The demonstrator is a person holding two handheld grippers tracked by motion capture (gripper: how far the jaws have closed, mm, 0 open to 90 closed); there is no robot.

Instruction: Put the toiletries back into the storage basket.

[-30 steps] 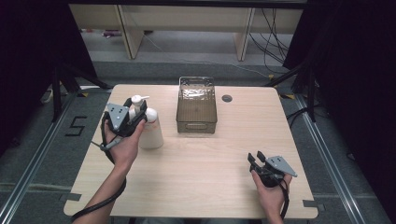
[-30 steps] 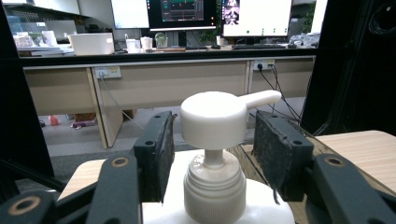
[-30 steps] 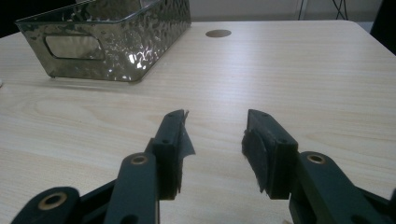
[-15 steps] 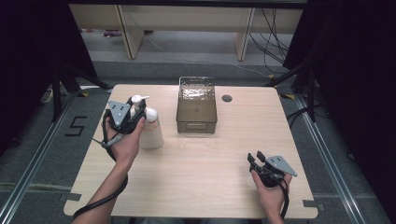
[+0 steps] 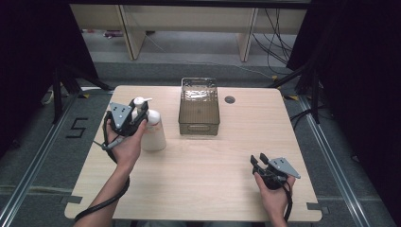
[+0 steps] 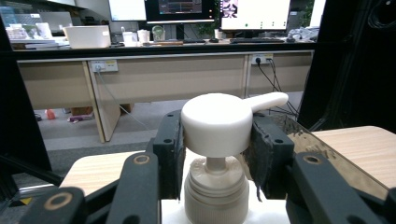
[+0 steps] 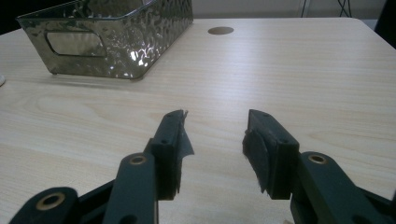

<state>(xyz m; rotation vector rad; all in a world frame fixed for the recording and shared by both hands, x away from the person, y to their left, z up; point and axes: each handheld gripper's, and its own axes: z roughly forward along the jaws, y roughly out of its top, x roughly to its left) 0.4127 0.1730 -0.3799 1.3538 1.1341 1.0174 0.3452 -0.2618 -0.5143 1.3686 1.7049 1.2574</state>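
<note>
A white pump bottle stands upright on the left part of the wooden table. My left gripper is at its top, held level. In the left gripper view the two pads press on either side of the round white pump head, so the left gripper is shut on it. The nozzle points away to the right. My right gripper rests low near the table's front right corner. In its own view the right gripper stands open over bare wood with nothing between the jaws.
A clear, dimpled plastic basket with handle cut-outs stands at the middle back of the table, seen too in the right gripper view. A round cable hole lies to its right. Desks and cables lie beyond the far edge.
</note>
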